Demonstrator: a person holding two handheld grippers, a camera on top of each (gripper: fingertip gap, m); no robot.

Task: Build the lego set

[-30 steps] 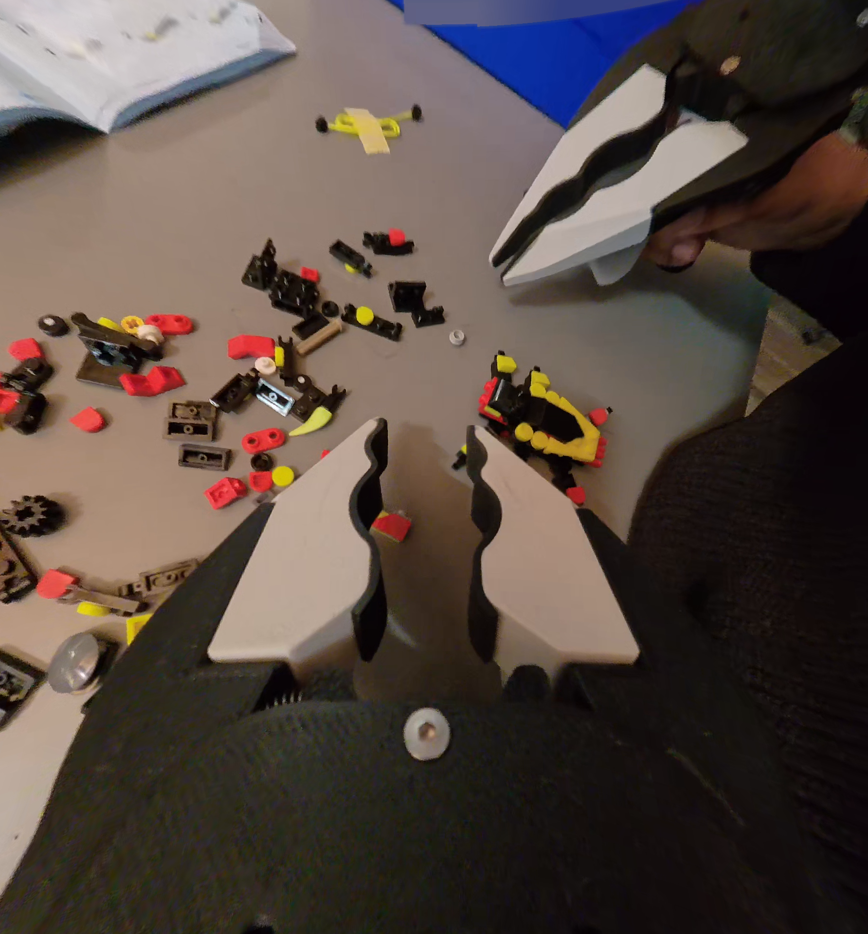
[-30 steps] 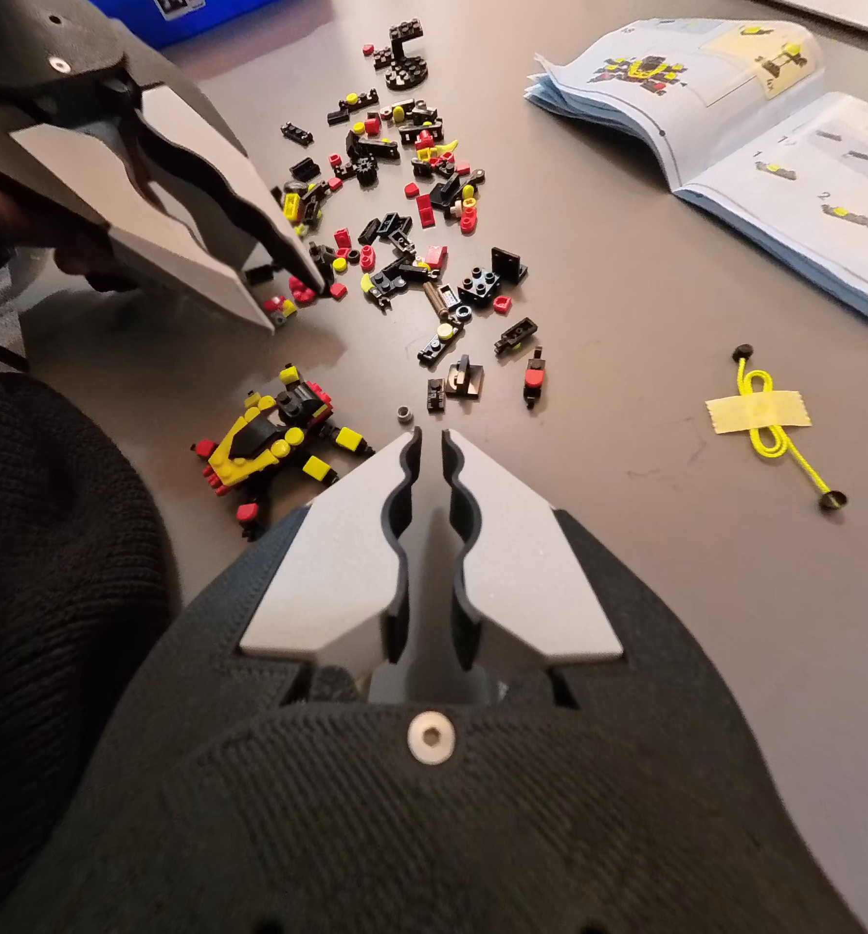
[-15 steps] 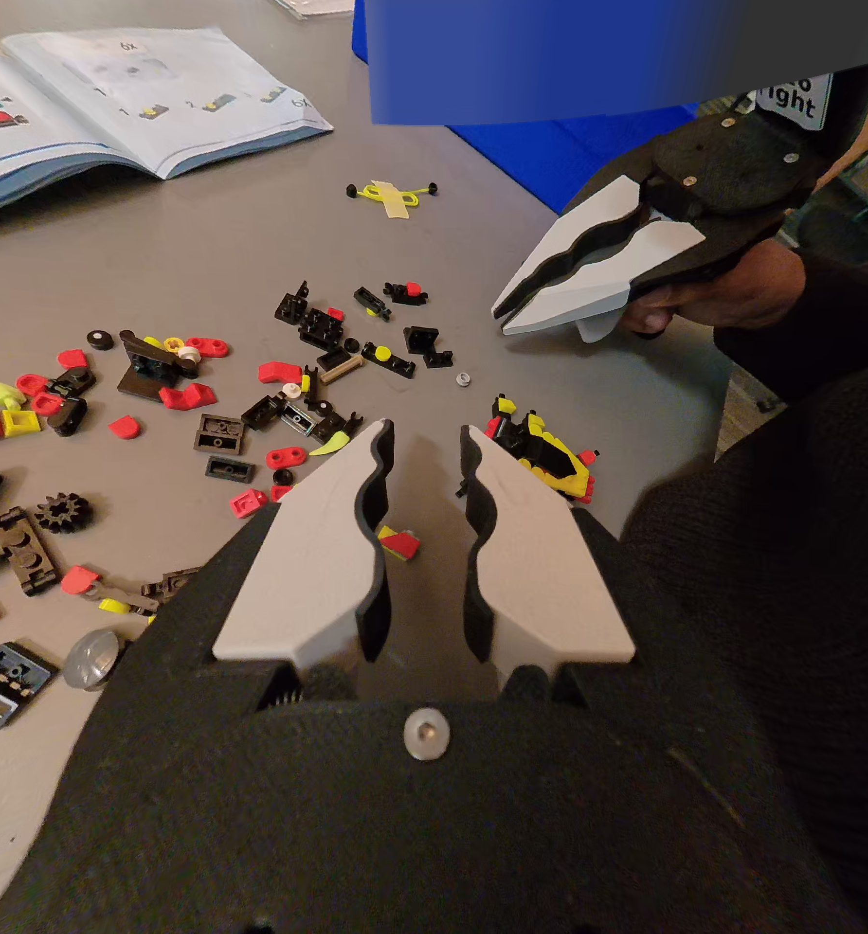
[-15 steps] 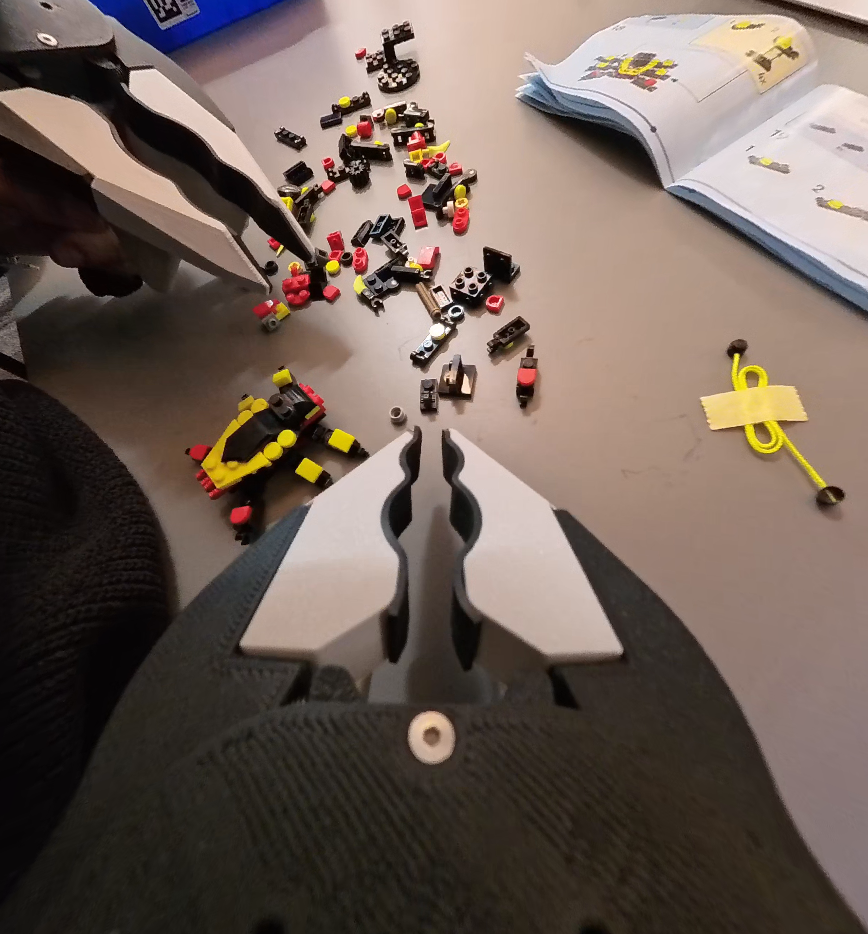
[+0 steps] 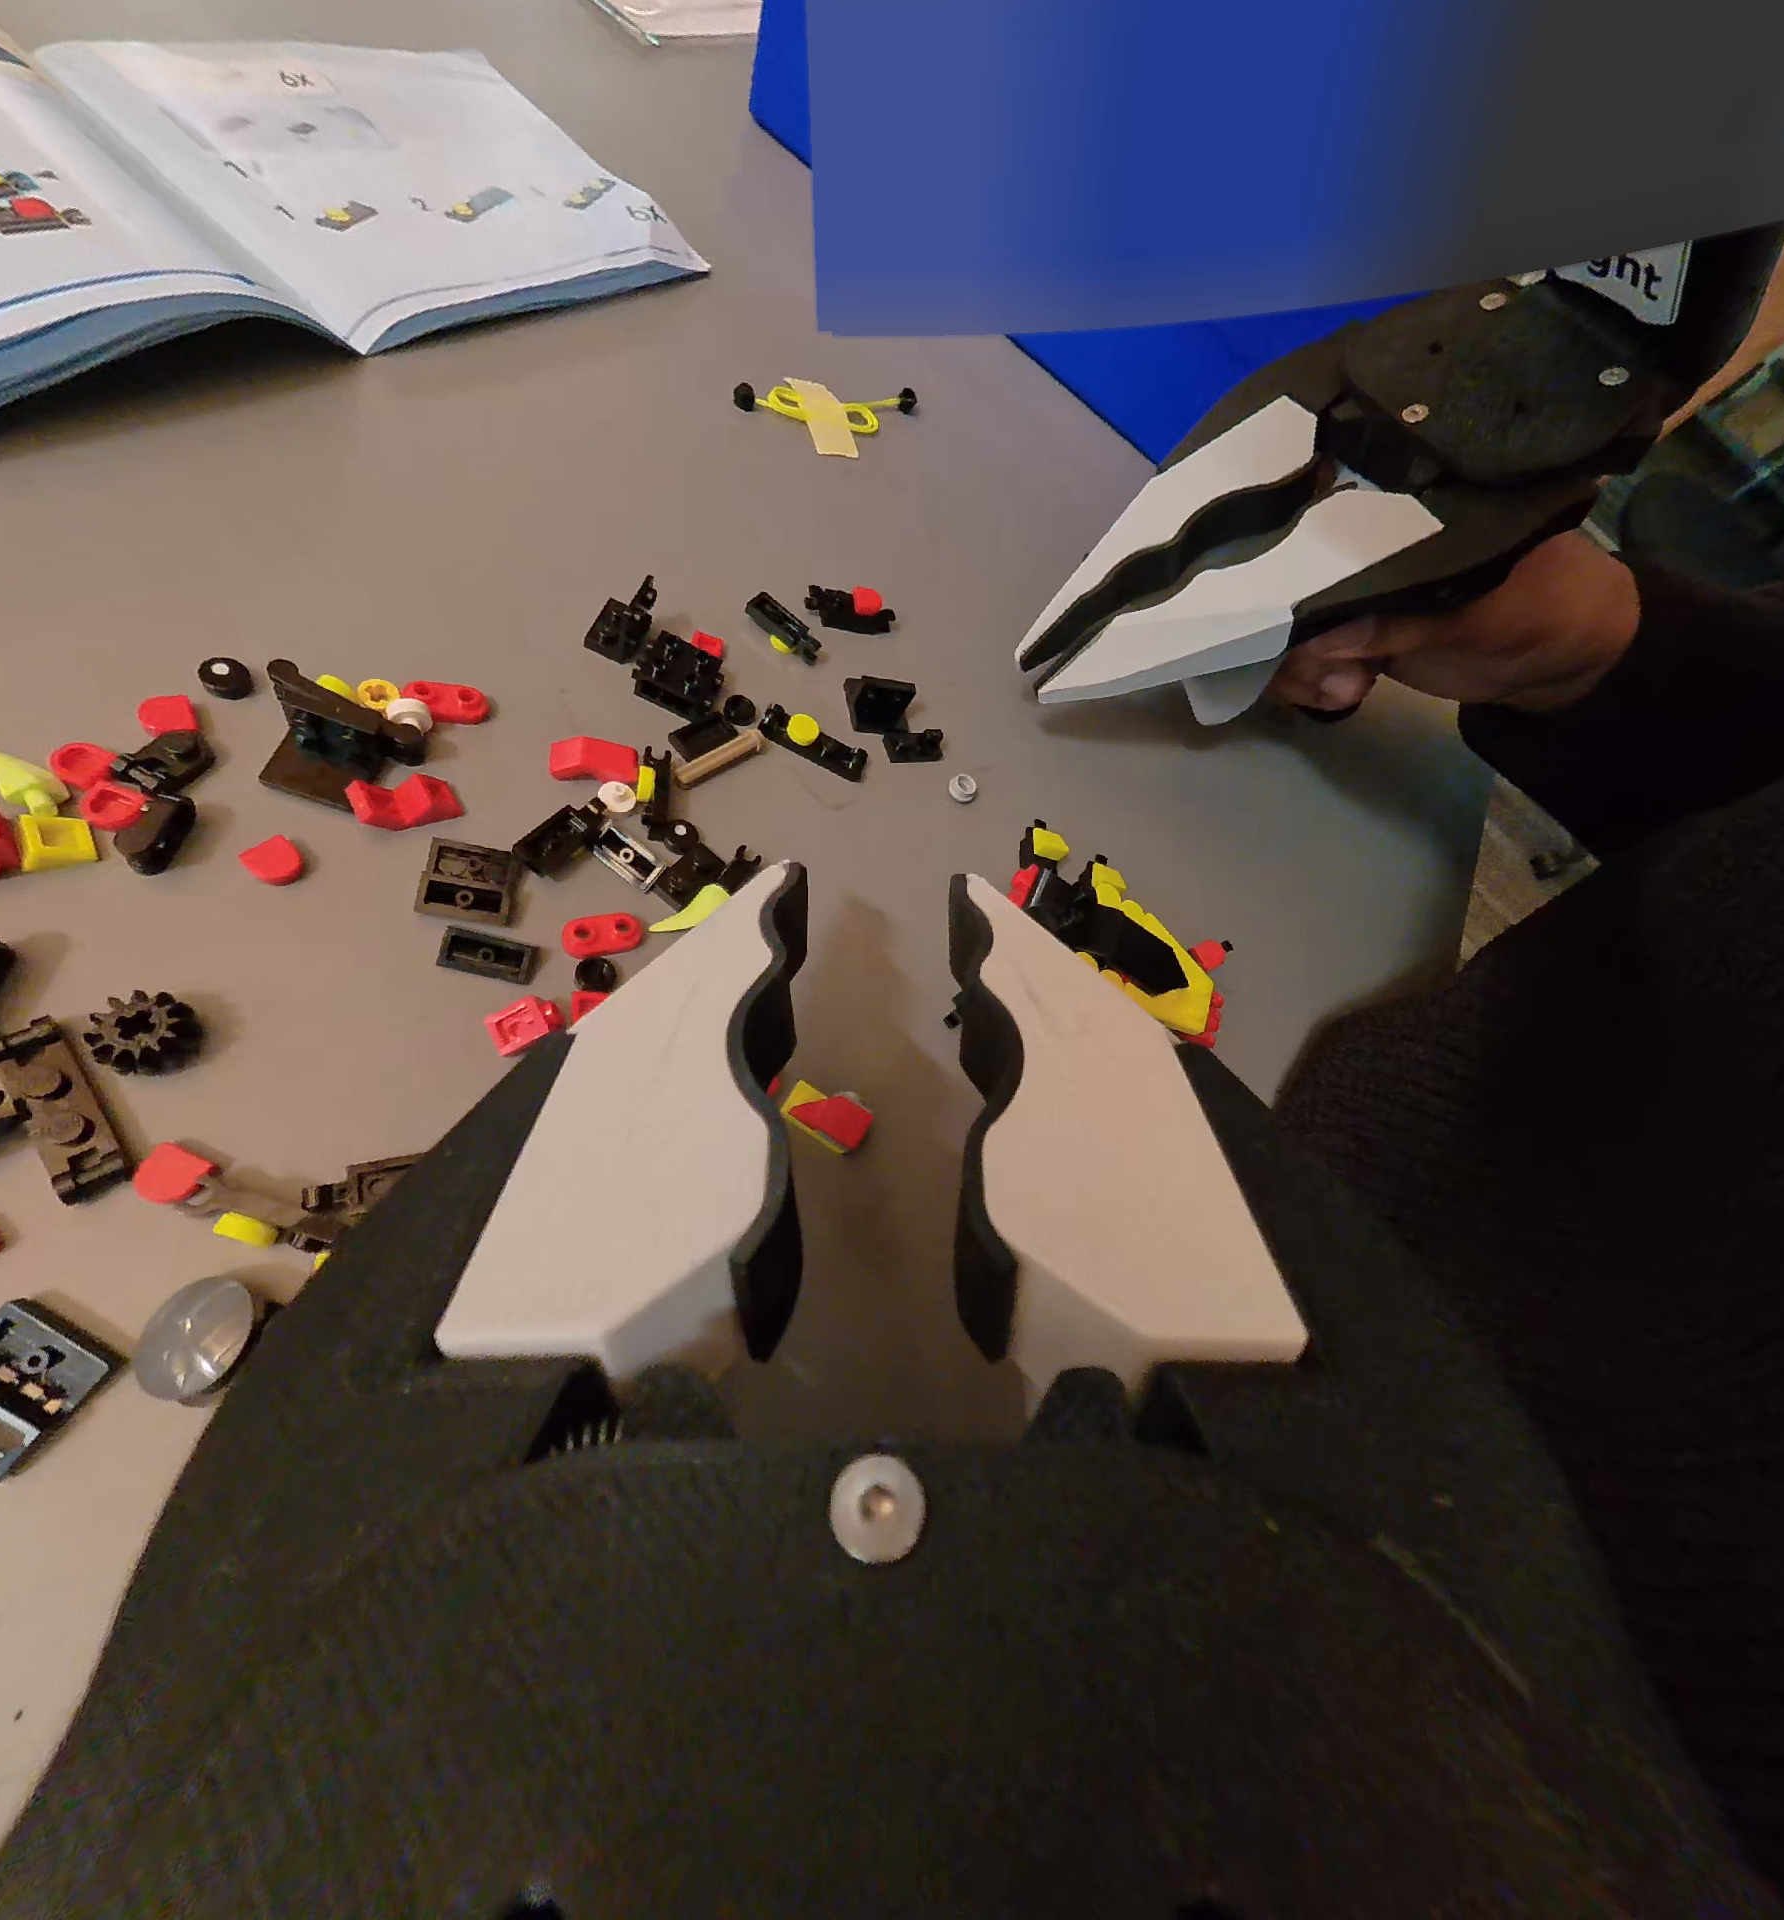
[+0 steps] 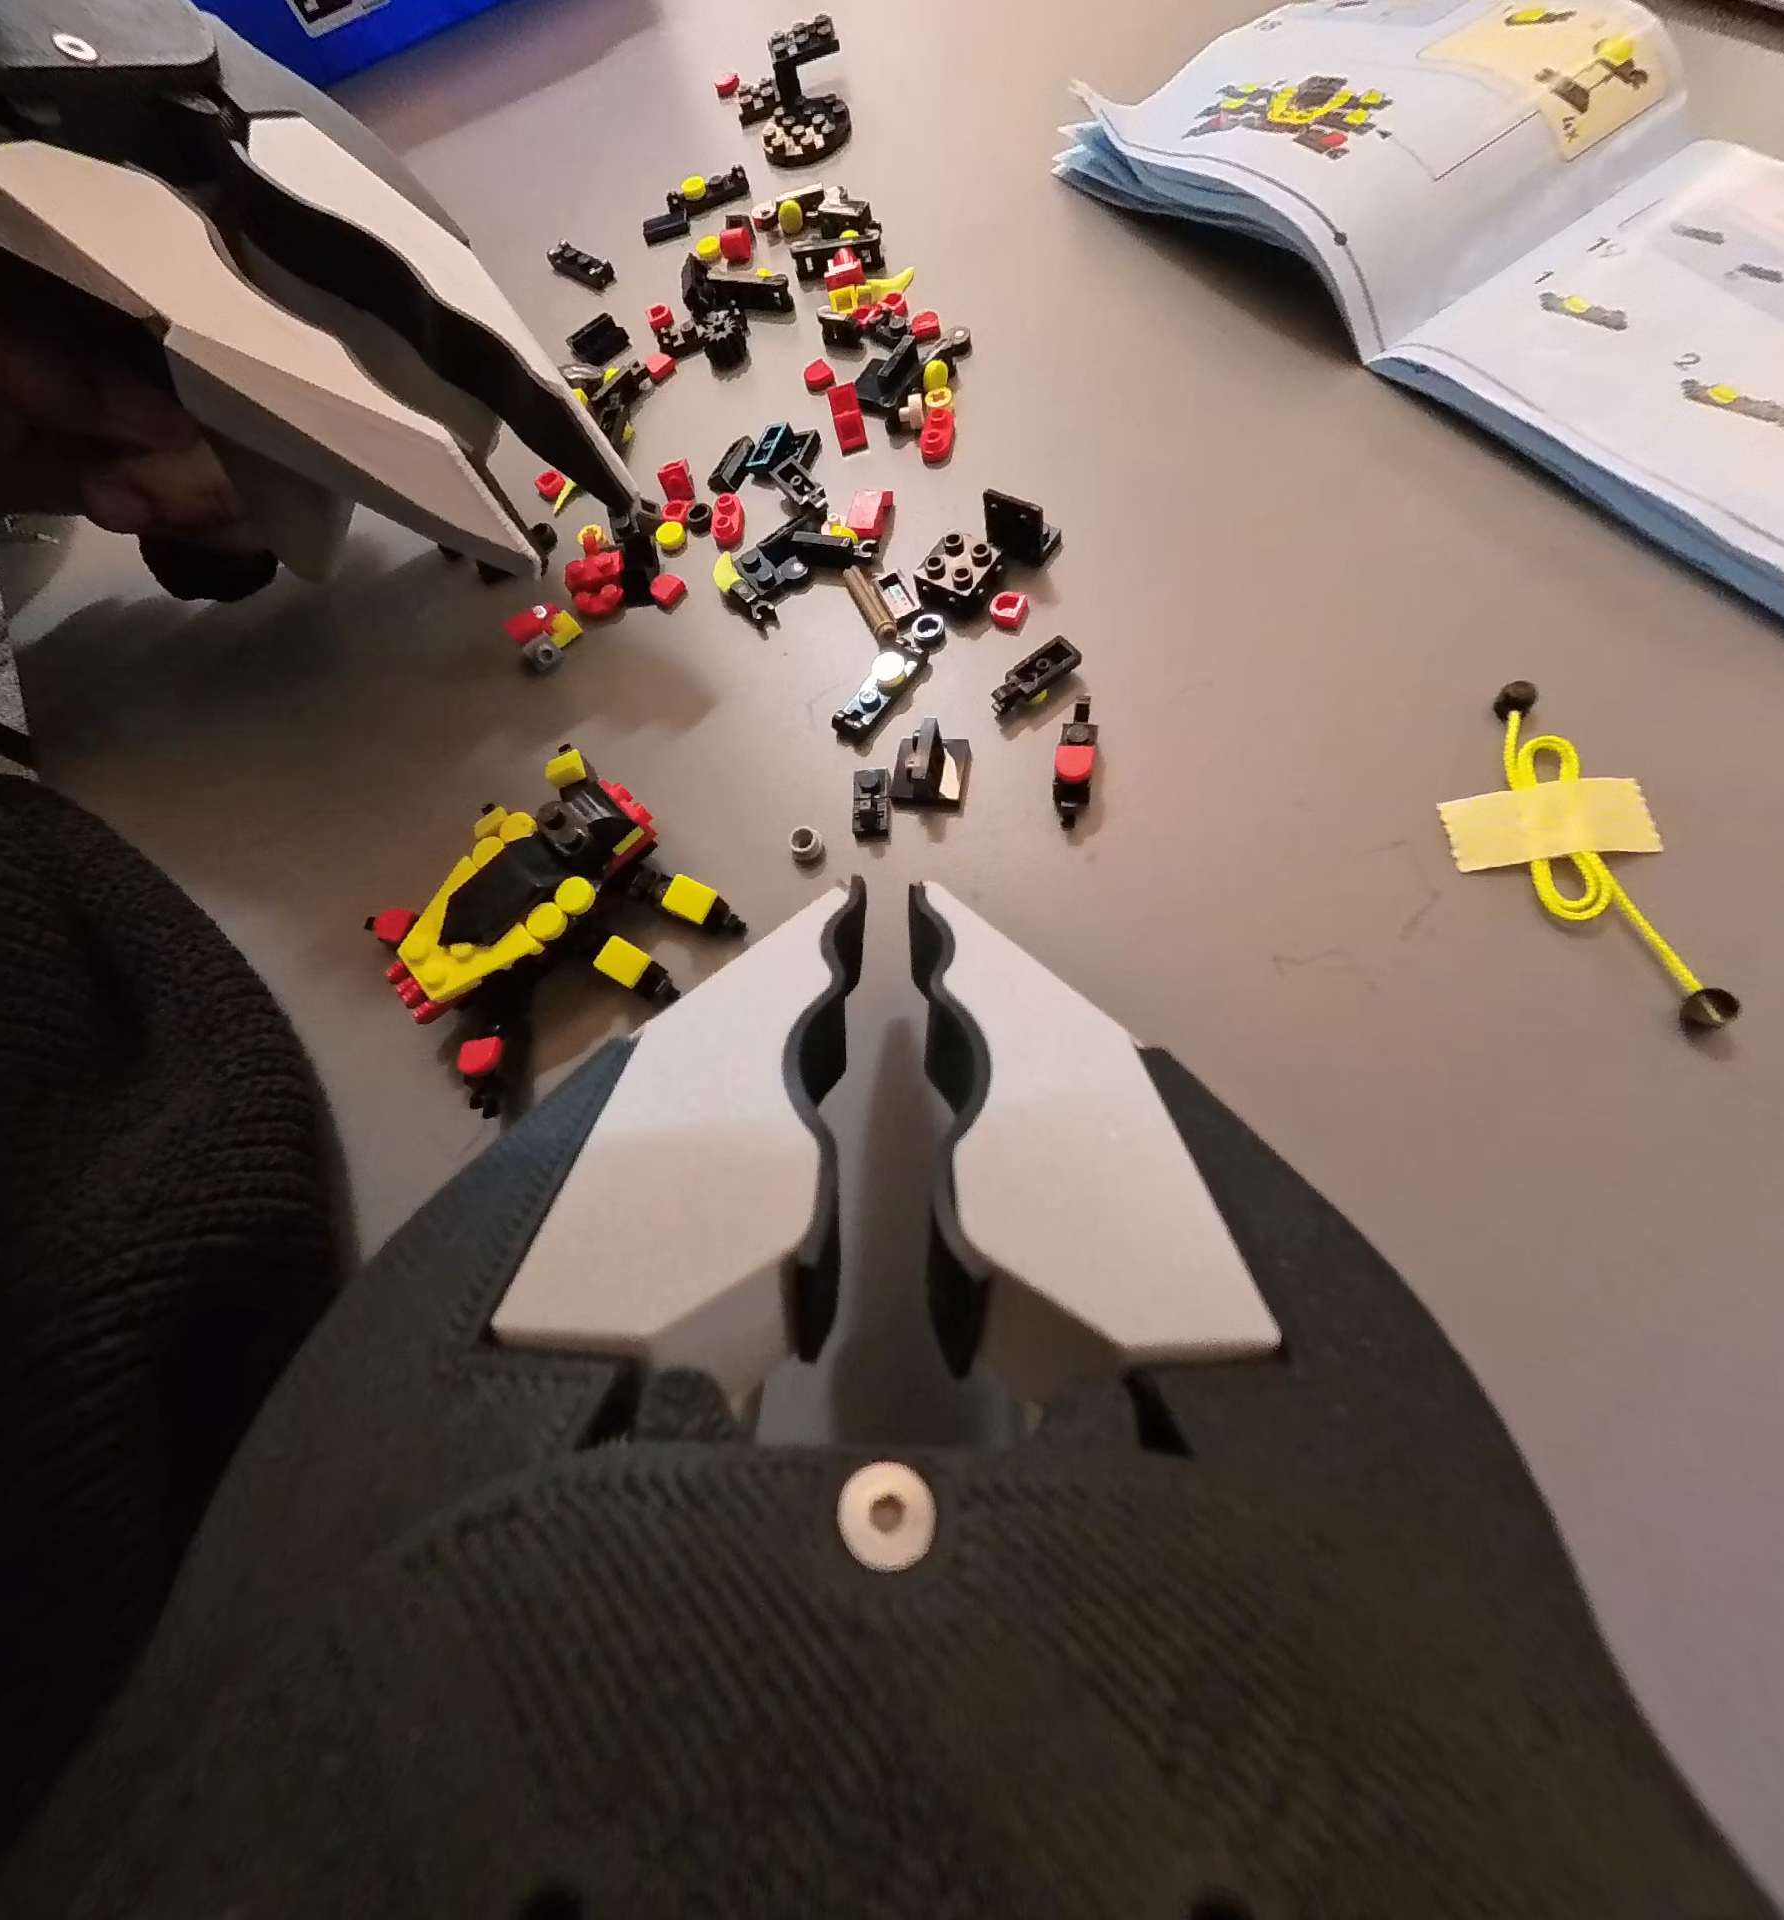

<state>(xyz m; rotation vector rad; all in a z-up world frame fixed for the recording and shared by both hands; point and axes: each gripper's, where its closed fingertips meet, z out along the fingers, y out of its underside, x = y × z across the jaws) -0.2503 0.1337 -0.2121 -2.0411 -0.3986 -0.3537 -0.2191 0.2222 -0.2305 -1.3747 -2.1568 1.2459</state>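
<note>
The partly built yellow, black and red plastic brick model [image 6: 535, 914] lies flat on the grey worktop [image 6: 1231, 1091], near its front edge and just left of the right gripper [image 6: 883, 888]; in the left wrist view it sits just beyond the left gripper [image 5: 872, 883], partly hidden by that gripper's right finger. It has a pointed black centre, yellow side plates, round yellow studs and small red tips, with thin black struts carrying yellow tiles. In my judgement it is light, rigid and smooth, and the struts and tips look liable to snap off under pressure; the broad central body is the sound place to grip. The left gripper is released, jaws well apart, with a small red and yellow brick piece [image 5: 828, 1117] on the worktop beneath the gap. The right gripper is nearly closed, a narrow slit showing, and holds nothing. Loose black, red and yellow bricks [image 6: 815, 436] lie scattered farther off, and an open instruction booklet [image 6: 1490, 208] lies far right.
</note>
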